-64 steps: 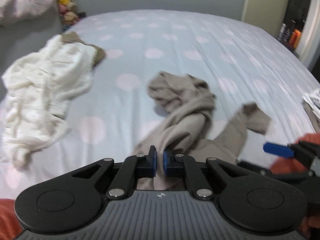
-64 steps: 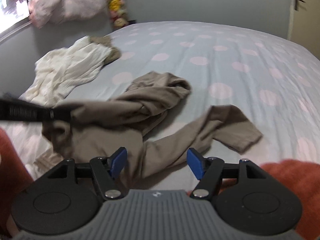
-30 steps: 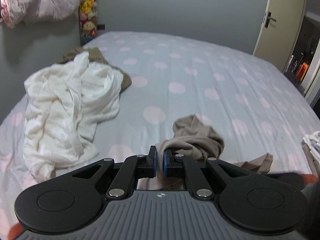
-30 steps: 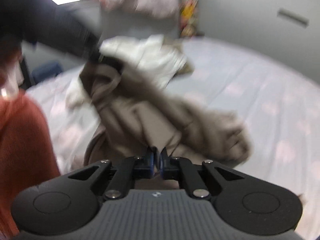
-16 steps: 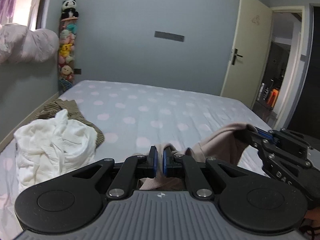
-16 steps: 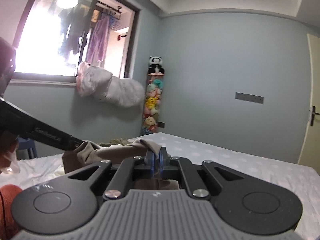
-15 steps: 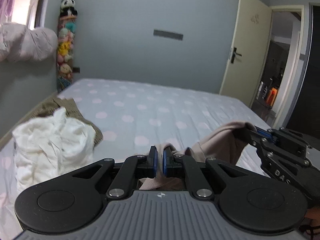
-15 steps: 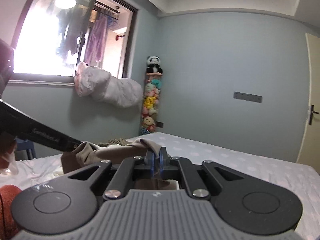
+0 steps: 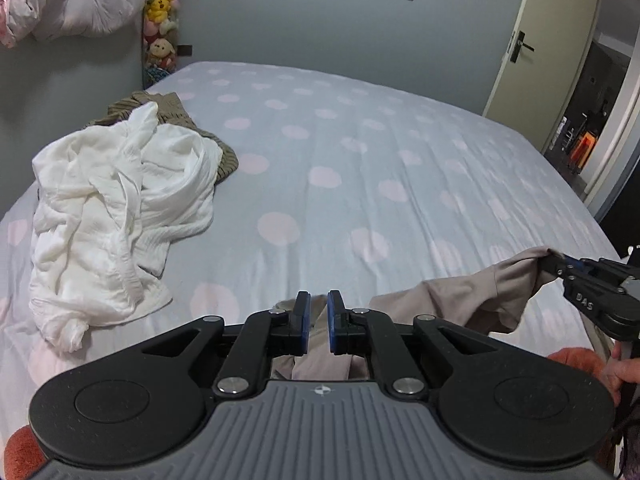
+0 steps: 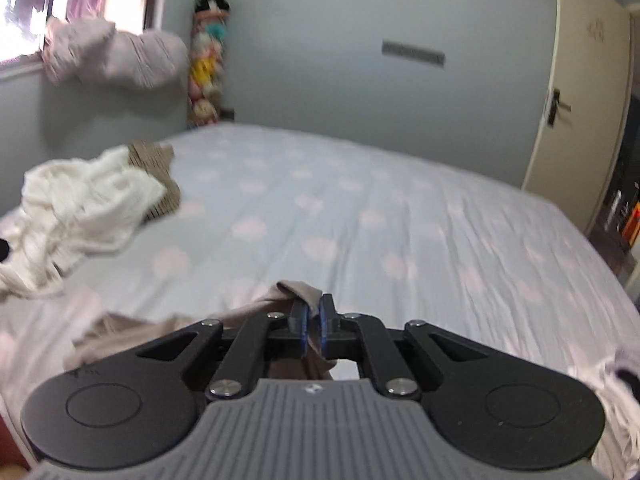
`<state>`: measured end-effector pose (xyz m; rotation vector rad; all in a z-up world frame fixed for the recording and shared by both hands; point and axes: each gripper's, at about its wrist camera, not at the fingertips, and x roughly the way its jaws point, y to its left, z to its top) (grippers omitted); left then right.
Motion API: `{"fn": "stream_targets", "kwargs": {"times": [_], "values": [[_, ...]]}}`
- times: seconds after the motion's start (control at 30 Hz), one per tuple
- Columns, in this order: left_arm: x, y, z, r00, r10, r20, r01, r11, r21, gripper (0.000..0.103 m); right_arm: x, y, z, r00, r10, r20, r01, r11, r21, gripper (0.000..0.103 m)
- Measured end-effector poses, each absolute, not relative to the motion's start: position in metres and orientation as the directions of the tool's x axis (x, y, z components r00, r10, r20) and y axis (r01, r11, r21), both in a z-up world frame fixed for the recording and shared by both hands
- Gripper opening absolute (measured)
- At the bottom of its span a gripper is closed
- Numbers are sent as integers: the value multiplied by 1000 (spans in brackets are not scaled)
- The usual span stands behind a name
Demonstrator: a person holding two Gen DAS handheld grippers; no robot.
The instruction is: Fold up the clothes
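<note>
Left wrist view is showing the left gripper (image 9: 317, 322) with its blue pads pressed nearly together and a strip of the beige garment (image 9: 472, 300) running down between them, so it is pinching that cloth. From there the fabric is sagging rightward to the right gripper (image 9: 554, 261), whose tips are biting the far corner of the same piece. In the right wrist view, the right gripper (image 10: 313, 322) is likewise clamping a bunched fold of the beige garment (image 10: 298, 290), the rest trailing off low and to the left, blurred.

Judging by this, the step in hand is lifting and spreading the garment between both claws above the polka-dot bed (image 9: 360, 168), not yet folding it. The next move probably calls for drawing the two grips apart until the edge is taut, then lowering the cloth flat onto open sheet in front. Slack hanging under the claws could bunch if it is laid down too early.

Further out, a crumpled white garment (image 9: 116, 208) is lying on the bed's left side, partly covering a brown ribbed garment (image 9: 168, 108), well apart from the held piece.
</note>
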<state>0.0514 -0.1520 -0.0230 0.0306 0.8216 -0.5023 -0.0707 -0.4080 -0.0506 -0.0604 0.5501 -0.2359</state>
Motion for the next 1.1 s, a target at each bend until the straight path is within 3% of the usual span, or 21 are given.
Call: {"fn": "stream_targets", "kwargs": {"times": [0.17, 0.3, 0.4, 0.53, 0.73, 0.9, 1.0, 1.1], "values": [[42, -145, -29, 512, -440, -738, 479, 859, -179, 12, -77, -419, -66, 798, -251, -548, 190, 968, -167, 12], [43, -149, -39, 470, -429, -772, 516, 843, -154, 16, -80, -416, -72, 797, -211, -566, 136, 976, -172, 31], [41, -154, -50, 424, -438, -793, 541, 825, -166, 21, -81, -412, -77, 796, -174, -580, 91, 981, -169, 33], [28, -168, -65, 369, -436, -821, 574, 801, -167, 35, -82, -407, -83, 791, -125, -599, 31, 986, -165, 38], [16, -206, -95, 272, -420, -866, 653, 742, -154, 39, -73, -398, -113, 717, -54, -695, -58, 989, -136, 38], [16, -229, -117, 251, -372, -894, 672, 732, -116, 39, -59, -397, -122, 673, -76, -736, -75, 983, -170, 42], [25, -232, -129, 239, -366, -899, 645, 752, -135, 15, -46, -401, -130, 628, -73, -775, -94, 981, -168, 47], [31, -228, -129, 258, -372, -892, 616, 774, -145, 6, -31, -405, -145, 572, -81, -816, -90, 983, -160, 46]]}}
